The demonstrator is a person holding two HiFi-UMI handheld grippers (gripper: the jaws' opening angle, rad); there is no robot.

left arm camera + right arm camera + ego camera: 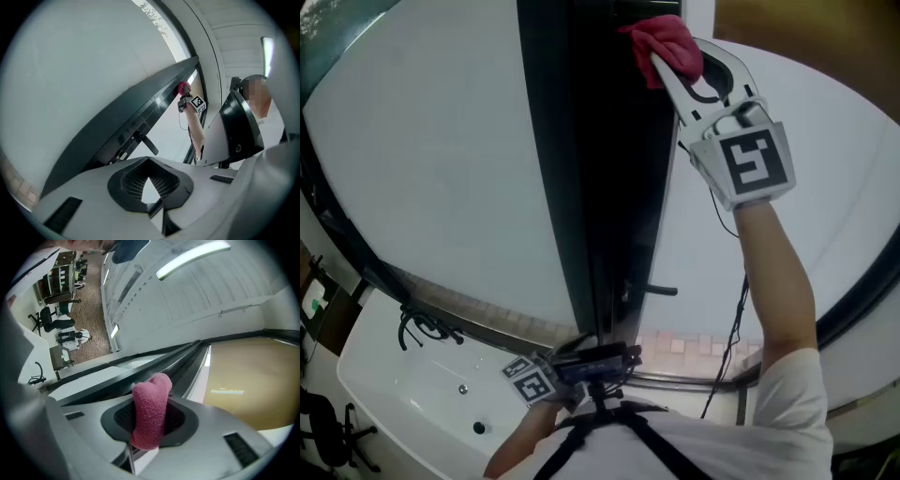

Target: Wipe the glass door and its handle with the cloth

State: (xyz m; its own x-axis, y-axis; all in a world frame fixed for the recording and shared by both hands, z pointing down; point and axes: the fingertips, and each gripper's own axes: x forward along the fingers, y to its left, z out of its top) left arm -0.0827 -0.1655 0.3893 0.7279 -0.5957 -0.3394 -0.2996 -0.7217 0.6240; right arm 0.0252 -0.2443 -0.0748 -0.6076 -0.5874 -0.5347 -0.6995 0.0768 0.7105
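The light is bright and even. The glass (441, 159) glows flat white, close to blown out, and carries no shadows. Against it the door frame (600, 169) goes almost black, with little detail. In the right gripper view a ceiling strip light (192, 258) burns out white and leaves a faint streak of glare on the tan panel (227, 391). A second strip (267, 49) shines in the left gripper view. Both gripper views bend straight lines hard and fade to black at the corners. The cloth (151, 408) is sharp, its weave plain.
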